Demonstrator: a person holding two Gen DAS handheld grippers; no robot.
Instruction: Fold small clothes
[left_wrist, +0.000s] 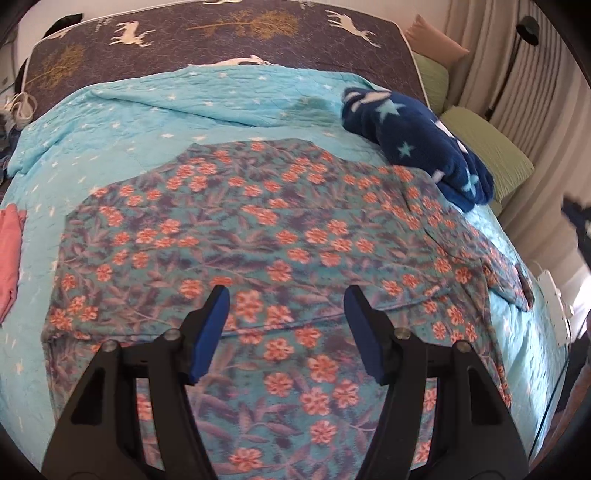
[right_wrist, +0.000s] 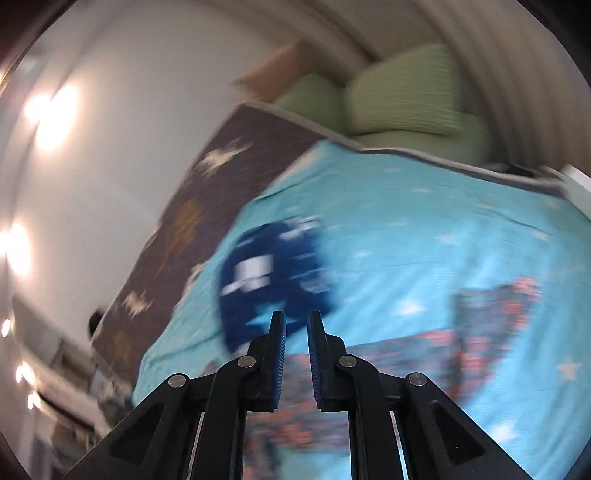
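Note:
A teal garment with orange flowers (left_wrist: 258, 240) lies spread flat on the light blue star quilt (left_wrist: 147, 122). Its right side hangs wrinkled over the bed's edge. My left gripper (left_wrist: 286, 295) hovers over the garment's near part, open, with nothing between its blue pads. The right wrist view is blurred. In it my right gripper (right_wrist: 296, 317) is up in the air above the bed. Its jaws are close together with a slim gap and hold nothing. Below it are the floral garment (right_wrist: 406, 354) and a dark blue fleece piece (right_wrist: 269, 273).
The dark blue fleece with pale stars (left_wrist: 417, 147) lies bunched at the quilt's far right. A pink garment (left_wrist: 9, 254) lies at the left edge. Beyond the quilt is a dark mattress cover with deer (left_wrist: 184, 40). Green pillows (left_wrist: 487, 151) and curtains stand to the right.

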